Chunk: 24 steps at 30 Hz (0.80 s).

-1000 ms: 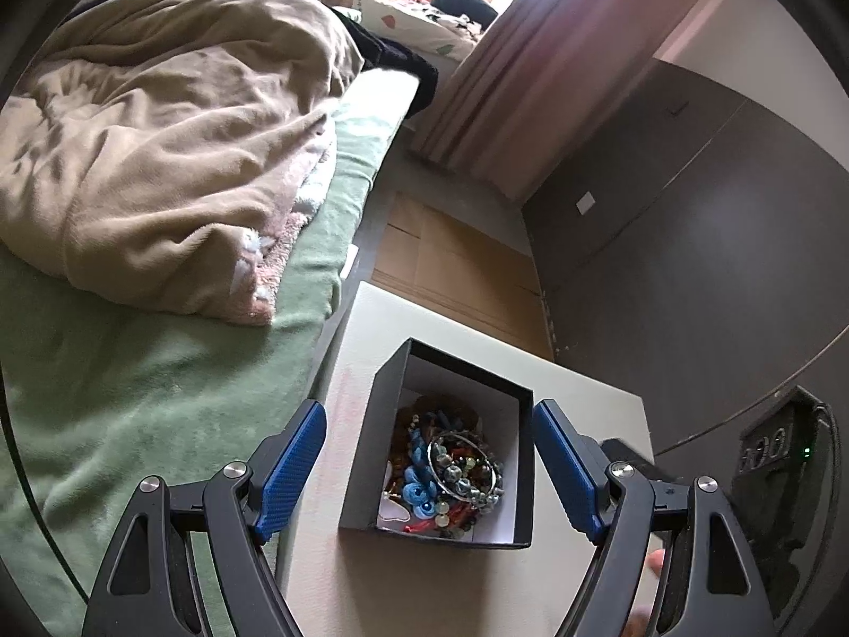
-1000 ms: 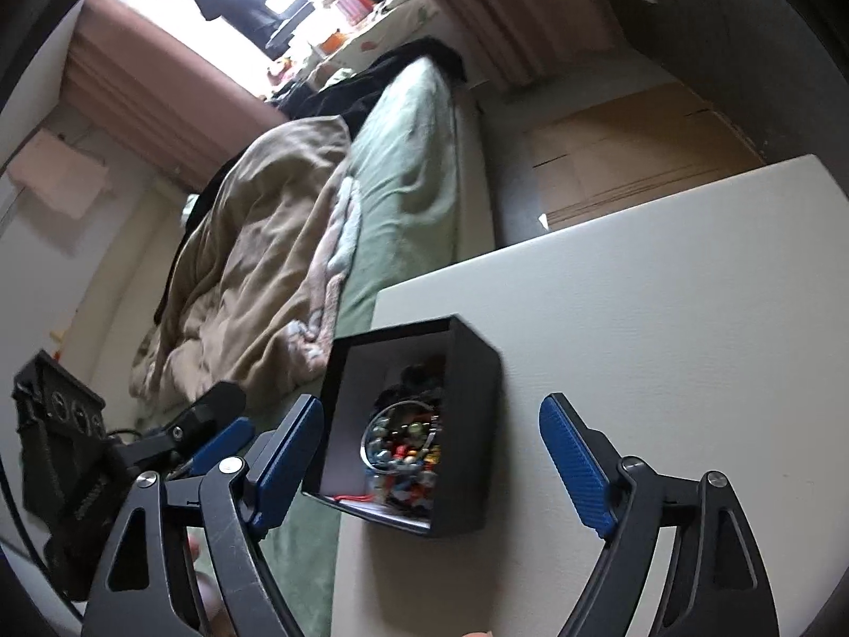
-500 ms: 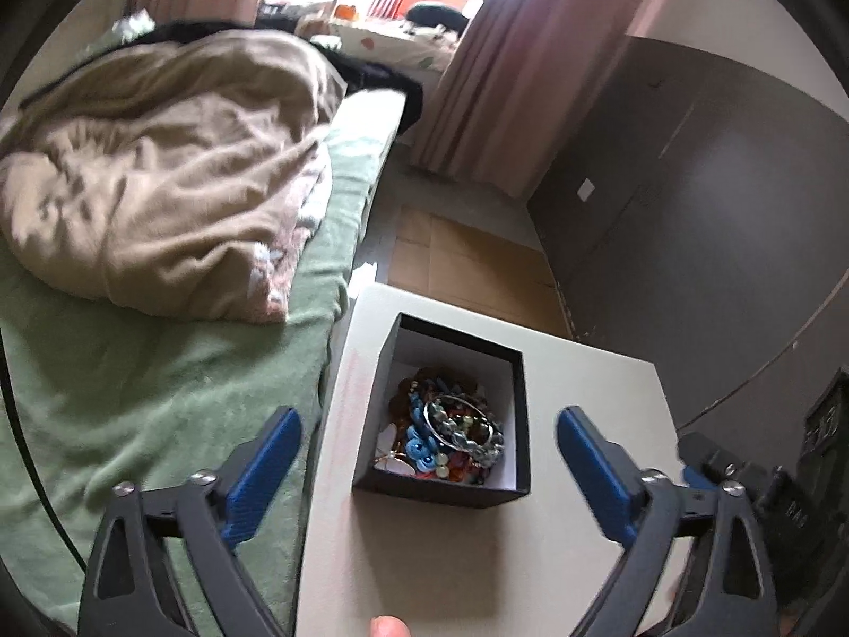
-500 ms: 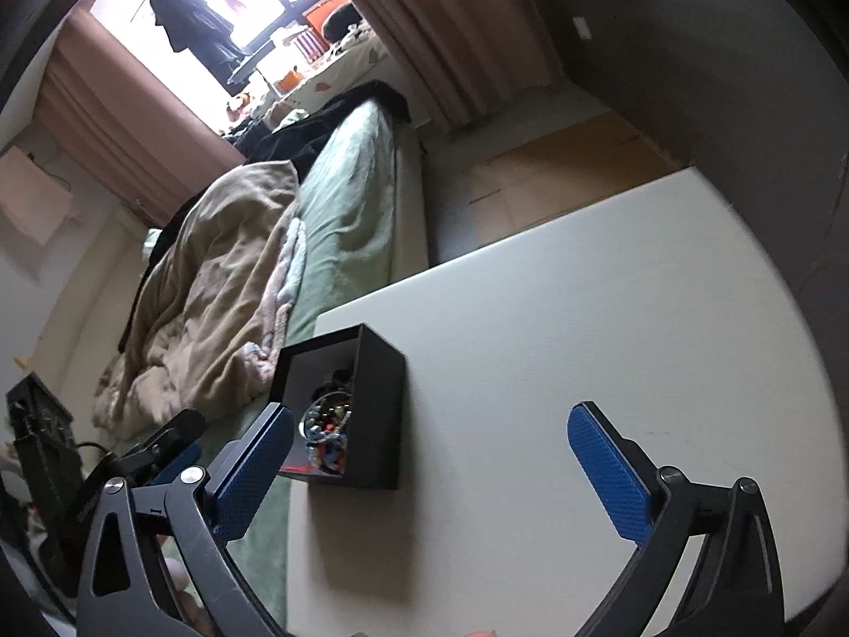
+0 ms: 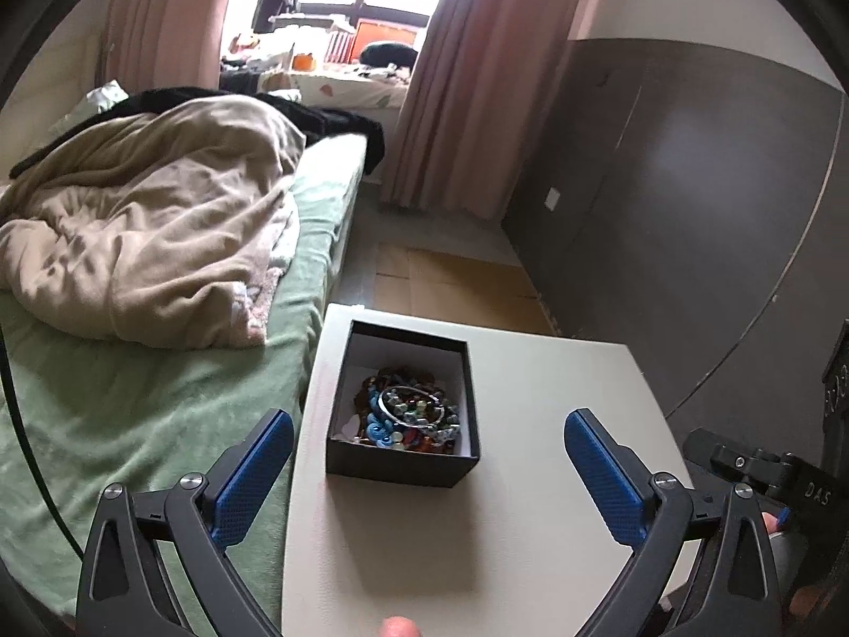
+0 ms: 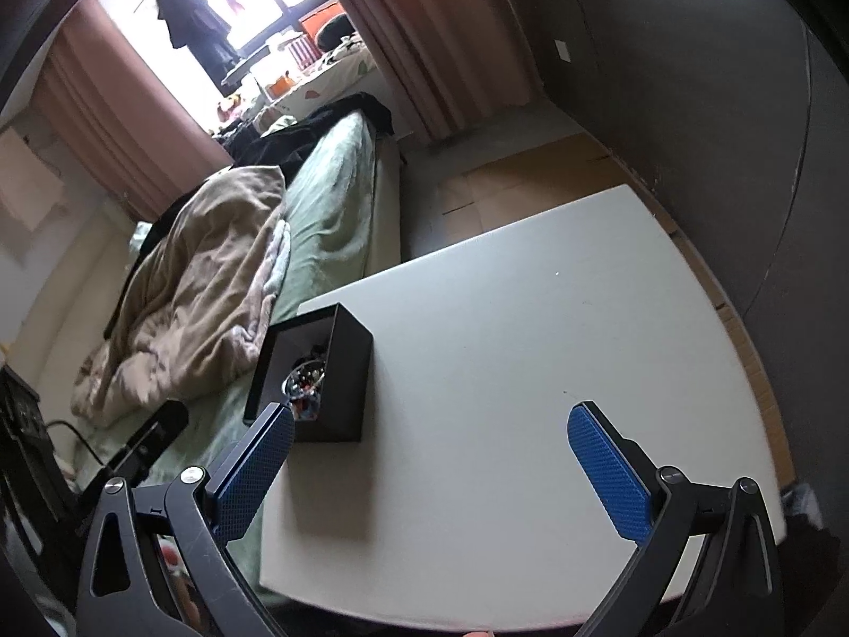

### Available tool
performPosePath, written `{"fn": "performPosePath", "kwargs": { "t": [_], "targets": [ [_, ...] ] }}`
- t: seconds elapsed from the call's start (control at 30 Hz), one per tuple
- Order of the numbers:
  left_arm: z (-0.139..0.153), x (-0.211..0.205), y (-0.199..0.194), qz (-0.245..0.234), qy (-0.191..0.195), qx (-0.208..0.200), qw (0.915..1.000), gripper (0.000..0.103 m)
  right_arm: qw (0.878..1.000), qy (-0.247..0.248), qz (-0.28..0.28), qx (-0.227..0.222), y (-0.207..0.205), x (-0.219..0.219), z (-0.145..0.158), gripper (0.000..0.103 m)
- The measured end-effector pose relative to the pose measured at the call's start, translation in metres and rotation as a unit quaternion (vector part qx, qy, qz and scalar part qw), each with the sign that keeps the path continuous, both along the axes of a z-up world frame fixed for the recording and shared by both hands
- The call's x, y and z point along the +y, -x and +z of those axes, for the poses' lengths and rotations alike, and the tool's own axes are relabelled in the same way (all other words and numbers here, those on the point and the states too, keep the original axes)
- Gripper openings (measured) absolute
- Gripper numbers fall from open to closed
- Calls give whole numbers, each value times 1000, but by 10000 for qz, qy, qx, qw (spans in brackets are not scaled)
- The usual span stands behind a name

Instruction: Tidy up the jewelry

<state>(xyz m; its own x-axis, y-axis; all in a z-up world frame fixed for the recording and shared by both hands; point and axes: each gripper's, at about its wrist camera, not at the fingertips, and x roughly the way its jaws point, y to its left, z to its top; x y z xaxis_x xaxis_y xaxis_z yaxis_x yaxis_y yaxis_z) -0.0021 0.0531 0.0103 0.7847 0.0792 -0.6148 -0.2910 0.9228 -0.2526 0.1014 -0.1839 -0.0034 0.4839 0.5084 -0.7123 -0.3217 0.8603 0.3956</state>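
Tongs both spread wide, holding and touching nothing: left tongs (image 5: 429, 438) above the near desk edge, right tongs (image 6: 430, 438) over bare desk. Desk (image 5: 552, 478) pale, flat, set just beside a bed (image 5: 132, 403) with green sheet and heaped tan blanket (image 5: 154, 223). Pink curtains (image 5: 467, 106) flank a bright window; dark wall panels to the right. Box (image 5: 403, 464), black, open-topped, sits at the desk's bed-side edge, full of jewelry (image 5: 408, 414). Box lies ahead of the left tongs, between their fingers in view; from the right tongs it sits just beyond the left finger (image 6: 254, 467).
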Motion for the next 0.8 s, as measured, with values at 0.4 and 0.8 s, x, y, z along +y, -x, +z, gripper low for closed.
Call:
{"fn": "performPosePath", "kwargs": {
  "t": [0.4,0.8],
  "targets": [
    [-4,-10,9,-149,-127,-241,9995,102,9987,357,-223,-285,6,-19,12,103],
    [-4,-13,7,-94,-170,-355,9992,102,9987,331,-131,-358,4,-19,15,103]
  ]
}}
